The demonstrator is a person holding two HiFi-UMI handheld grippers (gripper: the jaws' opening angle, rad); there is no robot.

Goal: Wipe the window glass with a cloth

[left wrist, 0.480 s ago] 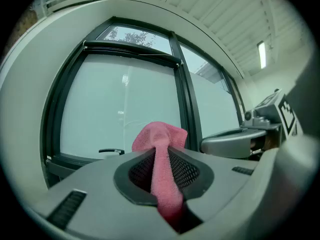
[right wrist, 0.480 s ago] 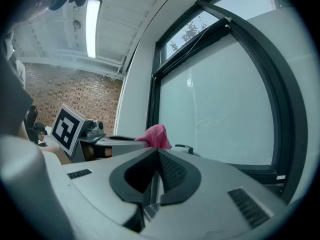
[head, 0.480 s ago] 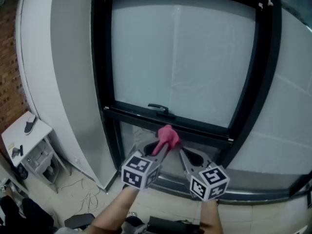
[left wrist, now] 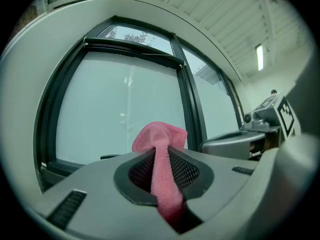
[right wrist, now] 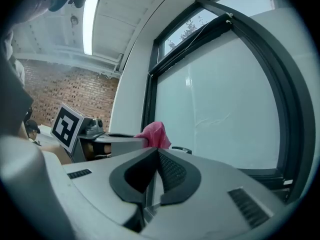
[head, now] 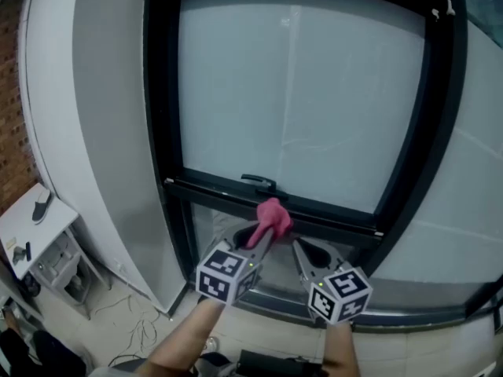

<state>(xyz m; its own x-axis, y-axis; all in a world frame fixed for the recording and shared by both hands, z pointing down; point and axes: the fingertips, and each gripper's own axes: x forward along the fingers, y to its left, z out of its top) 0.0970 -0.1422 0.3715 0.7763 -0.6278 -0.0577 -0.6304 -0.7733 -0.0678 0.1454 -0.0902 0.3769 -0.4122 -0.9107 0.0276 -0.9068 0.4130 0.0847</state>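
Unmoved — left tongs [head: 262, 240] grip cloth [head: 272, 217]; right tongs [head: 299, 246] closed.

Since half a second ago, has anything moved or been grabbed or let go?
Nothing visibly moved; only the head view shifted slightly. The left gripper still pinches the pink cloth below the upper window glass; the right gripper stays shut and empty.

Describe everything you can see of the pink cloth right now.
The pink cloth looks like soft, nappy fabric. A narrow pinched strip runs between the shut jaws of the left gripper, and a crumpled tuft bunches out beyond the tips. In the head view it sits before the dark window frame, just below the window handle. Only the jaws visibly touch it; contact with the glass cannot be told.
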